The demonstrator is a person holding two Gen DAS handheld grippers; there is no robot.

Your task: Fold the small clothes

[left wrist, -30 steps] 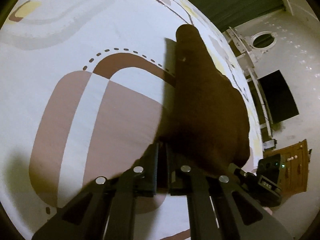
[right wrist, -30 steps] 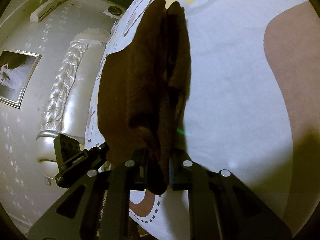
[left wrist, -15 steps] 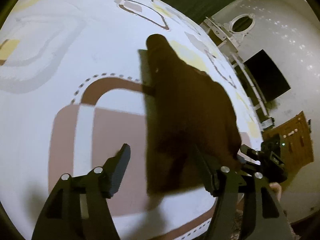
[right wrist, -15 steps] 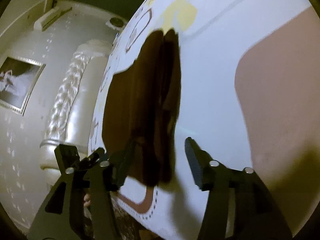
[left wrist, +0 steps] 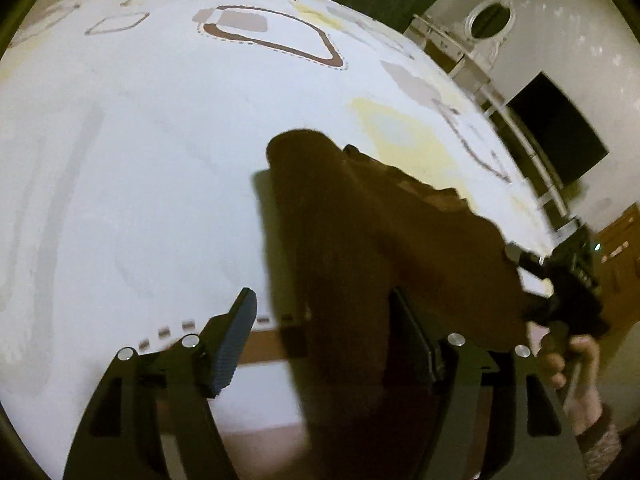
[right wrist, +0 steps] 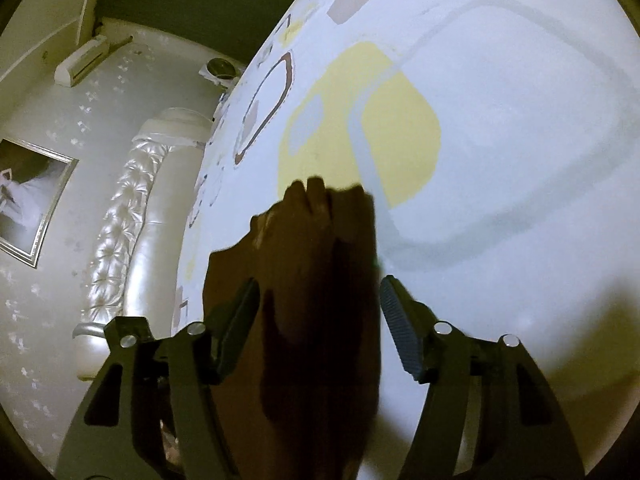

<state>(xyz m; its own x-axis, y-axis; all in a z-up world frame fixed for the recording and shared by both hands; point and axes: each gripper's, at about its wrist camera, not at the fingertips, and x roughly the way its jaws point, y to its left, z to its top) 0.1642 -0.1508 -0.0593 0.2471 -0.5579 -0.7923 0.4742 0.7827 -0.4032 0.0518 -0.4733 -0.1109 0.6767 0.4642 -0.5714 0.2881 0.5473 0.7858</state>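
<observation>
I see my left gripper (left wrist: 324, 332) spread wide, holding nothing; the brown cloth (left wrist: 360, 248) lies flat on the bed (left wrist: 140, 140) between and beyond its fingers. My right gripper (right wrist: 316, 312) is equally wide, empty, the cloth (right wrist: 316, 280) under the gap. Only the left view shows the right gripper (left wrist: 568, 280) from outside at the cloth's far edge, with the hand (left wrist: 576, 368) on it, plus a dark screen (left wrist: 560, 132). Only the right view shows the tufted headboard (right wrist: 132, 220), a framed picture (right wrist: 28, 200) and an air conditioner (right wrist: 80, 60).
</observation>
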